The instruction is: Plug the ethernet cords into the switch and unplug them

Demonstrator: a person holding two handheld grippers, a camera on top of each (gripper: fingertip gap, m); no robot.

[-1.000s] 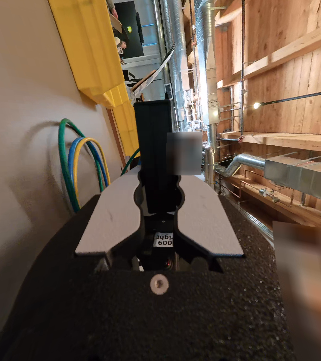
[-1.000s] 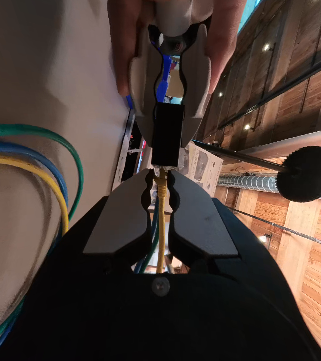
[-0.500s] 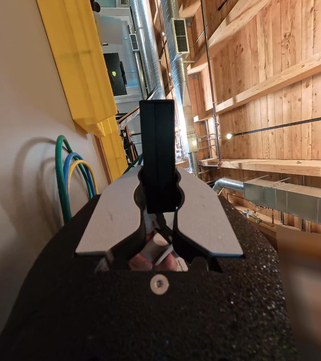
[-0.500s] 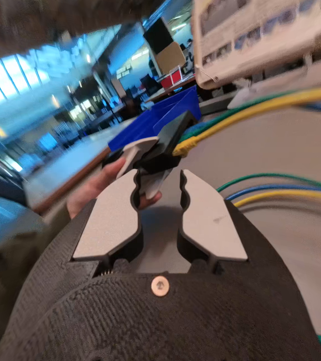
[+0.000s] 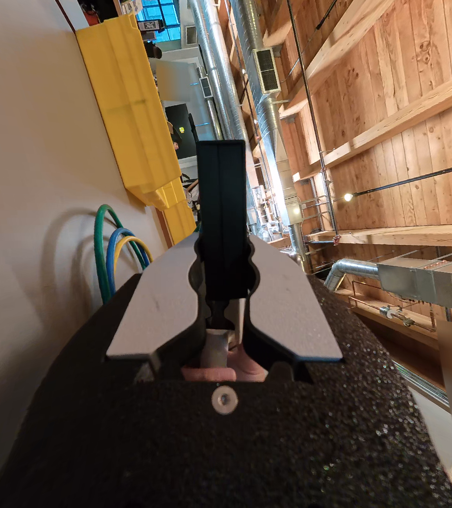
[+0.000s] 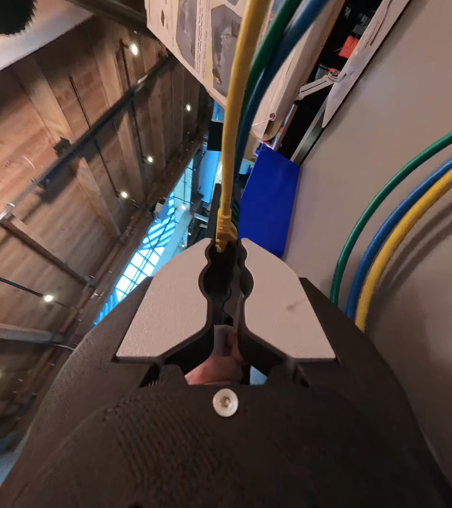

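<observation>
My left gripper is shut on the black switch, which stands edge-on between its fingers. My right gripper is closed at its tips on the yellow cord's plug, where the plug meets the black switch body. The yellow cord runs away from the tips, with a green cord and a blue cord beside it. Their plugs are mostly hidden behind the yellow one. Green, blue and yellow cord loops lie on the pale table. The other gripper's grey finger and a hand show under the switch.
Yellow bins stand along the table's far edge in the left wrist view. A blue bin stands on the table beyond the right gripper, and a printed sheet hangs farther off. The cord loops curve across the table.
My right gripper let go, swung round open half a second ago, and is now closed again at the yellow plug from another side. My left gripper kept hold of the switch and tilted.
</observation>
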